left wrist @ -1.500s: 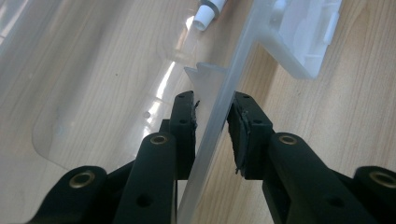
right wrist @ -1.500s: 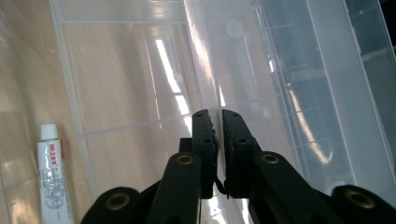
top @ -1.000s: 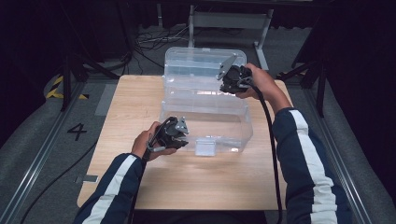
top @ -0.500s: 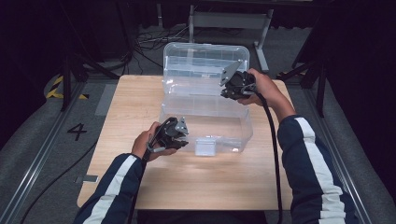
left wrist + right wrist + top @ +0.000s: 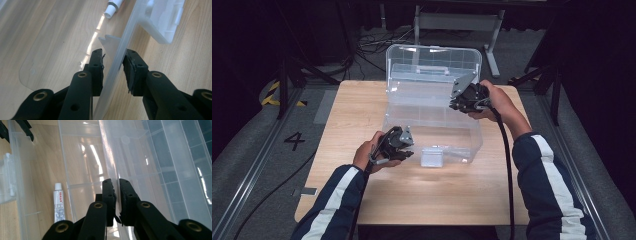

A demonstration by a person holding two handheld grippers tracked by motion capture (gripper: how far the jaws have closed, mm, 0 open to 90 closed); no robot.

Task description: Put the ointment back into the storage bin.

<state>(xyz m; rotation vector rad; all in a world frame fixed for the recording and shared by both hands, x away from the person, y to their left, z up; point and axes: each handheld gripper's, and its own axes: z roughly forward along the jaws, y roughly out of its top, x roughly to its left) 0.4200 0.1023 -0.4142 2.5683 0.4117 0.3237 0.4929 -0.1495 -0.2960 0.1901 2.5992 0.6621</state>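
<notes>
The clear plastic box [image 5: 434, 122] stands open in the middle of the table [image 5: 352, 120], its lid [image 5: 432, 62] raised at the far side. The left gripper [image 5: 113, 66] straddles the box's front wall, jaws slightly apart around it. The right gripper [image 5: 115, 195] is clamped on the lid's edge. A small white tube [image 5: 59, 203] lies inside the box.

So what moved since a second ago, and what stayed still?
The right gripper, shut on the clear lid, swung it up and back, so the lid now stands upright behind the clear box. The left gripper stayed at the box's front rim, its jaws straddling the rim. The small white tube stayed inside.
</notes>
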